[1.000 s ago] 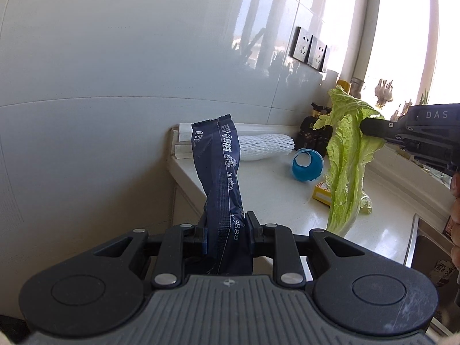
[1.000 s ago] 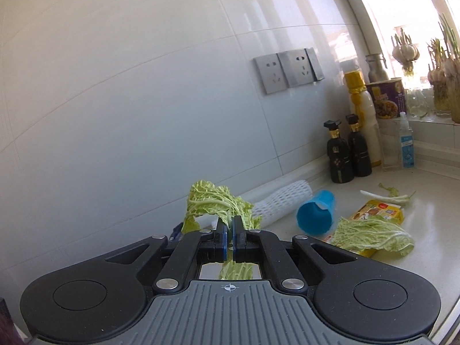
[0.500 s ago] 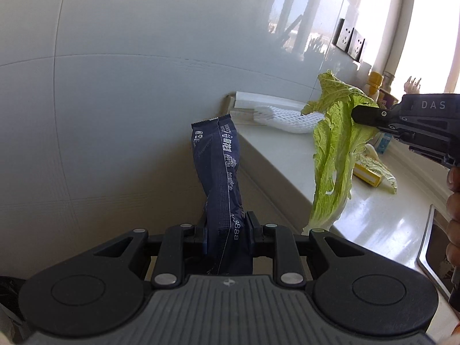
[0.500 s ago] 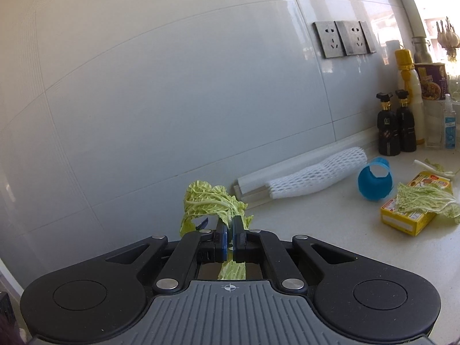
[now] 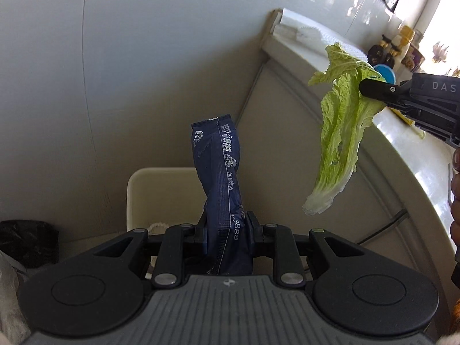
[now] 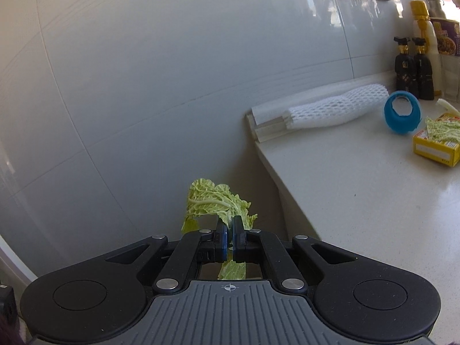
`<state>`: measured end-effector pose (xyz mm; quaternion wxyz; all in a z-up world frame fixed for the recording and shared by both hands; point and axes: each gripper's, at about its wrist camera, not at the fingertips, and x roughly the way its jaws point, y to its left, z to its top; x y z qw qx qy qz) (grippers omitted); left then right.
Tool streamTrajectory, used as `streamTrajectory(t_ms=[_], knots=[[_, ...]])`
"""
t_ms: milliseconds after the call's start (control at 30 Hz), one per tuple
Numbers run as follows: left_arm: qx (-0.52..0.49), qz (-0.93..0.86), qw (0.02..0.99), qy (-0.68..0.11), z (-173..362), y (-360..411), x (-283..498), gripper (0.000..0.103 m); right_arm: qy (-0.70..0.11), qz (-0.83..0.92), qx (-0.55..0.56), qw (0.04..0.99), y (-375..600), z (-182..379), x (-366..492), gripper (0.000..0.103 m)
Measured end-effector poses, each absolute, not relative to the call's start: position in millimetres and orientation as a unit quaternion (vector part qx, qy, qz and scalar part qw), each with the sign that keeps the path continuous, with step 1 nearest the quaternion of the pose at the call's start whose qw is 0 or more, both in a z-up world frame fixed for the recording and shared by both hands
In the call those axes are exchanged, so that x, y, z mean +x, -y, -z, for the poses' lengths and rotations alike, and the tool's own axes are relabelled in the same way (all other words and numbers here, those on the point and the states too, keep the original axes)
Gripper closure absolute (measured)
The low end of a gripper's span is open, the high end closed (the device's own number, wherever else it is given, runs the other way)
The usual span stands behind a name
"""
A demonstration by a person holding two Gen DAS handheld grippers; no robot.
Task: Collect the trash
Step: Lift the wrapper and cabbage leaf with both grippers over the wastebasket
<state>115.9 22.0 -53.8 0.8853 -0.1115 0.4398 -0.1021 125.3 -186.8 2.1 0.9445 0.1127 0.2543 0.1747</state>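
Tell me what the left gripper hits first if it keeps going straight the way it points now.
Most likely the cream-coloured bin below: the left gripper, shut on the dark blue wrapper, points down toward its rim, with nothing else in that line. Depth is unclear, so it may pass the bin's edge.

Black left gripper (image 5: 225, 231), silver screws, ribbed grey housing

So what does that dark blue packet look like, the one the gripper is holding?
The dark blue packet is a long, crinkly wrapper, plastic by its look, with white print and a seam along it. Its top edge is jagged. It stands up, slightly twisted, pinched near its bottom by the left gripper, above a pale bin on the floor.
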Motion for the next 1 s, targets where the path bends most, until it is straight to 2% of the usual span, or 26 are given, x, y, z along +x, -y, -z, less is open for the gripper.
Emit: streamTrajectory(t_ms=[467,800,1000], knots=[[-0.151,0.097,0.805,-0.566,132.3,-21.7,150.2,0.081,-0.347,-0.18,0.117,0.913,157.6,84.3,149.1,0.1],[-0.158,0.081,0.779,-0.602,171.3,-11.2,181.8,0.081,-0.396,-0.173,0.125,0.893,144.3,146.4,178.7,0.1],[-0.159,0.064,0.778,-0.605,193.6,-0.7,195.6,0.08,-0.411,-0.156,0.079,0.895,127.0,178.4,201.1,0.1]])
